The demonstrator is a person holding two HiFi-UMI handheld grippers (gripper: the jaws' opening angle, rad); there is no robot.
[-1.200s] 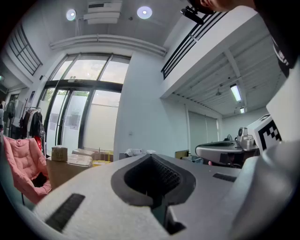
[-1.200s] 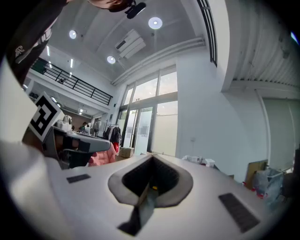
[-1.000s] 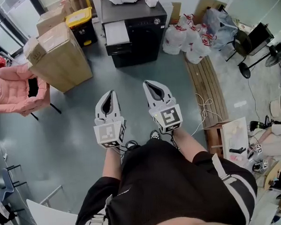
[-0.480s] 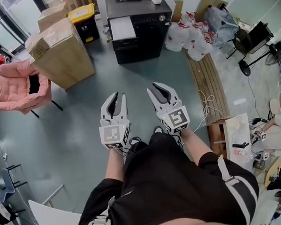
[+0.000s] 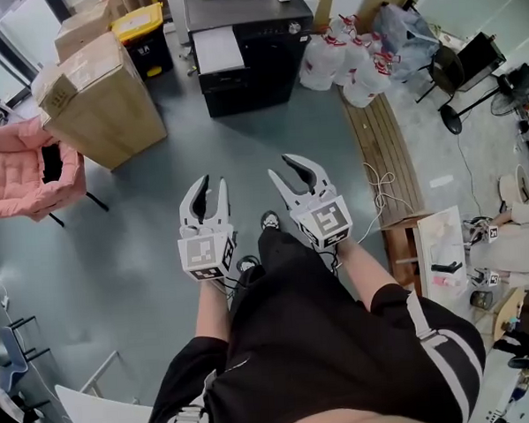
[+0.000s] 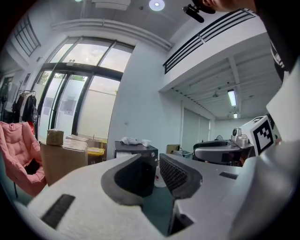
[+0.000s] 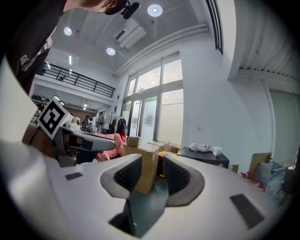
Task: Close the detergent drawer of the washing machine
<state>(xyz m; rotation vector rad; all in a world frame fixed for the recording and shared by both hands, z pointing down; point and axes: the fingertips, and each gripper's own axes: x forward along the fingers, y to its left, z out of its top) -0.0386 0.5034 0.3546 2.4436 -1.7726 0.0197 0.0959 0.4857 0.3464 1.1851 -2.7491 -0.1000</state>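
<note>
The task is at its approach step: the person stands on the grey floor (image 5: 143, 248), well apart from the black washer (image 5: 257, 61) at the far middle of the room. A white slab (image 5: 216, 49) at the washer's near left corner looks like the detergent drawer standing pulled out, though it is too small to be sure. The left tongs (image 5: 212, 184) and right tongs (image 5: 287, 174) are held level and side by side in front of the body. Both have just been opening, the right wider than the left, and the gripper views show only the distant room between their pads. The next move likely calls for walking up to the washer, then setting one pair of tongs flat against the drawer's front and pushing it straight in. No brand or writing can be read. Each tongs' cube (image 5: 201, 252) carries a black-and-white square marker, and the red print on the white bags (image 5: 345, 60) to the washer's right is too small to read.
</note>
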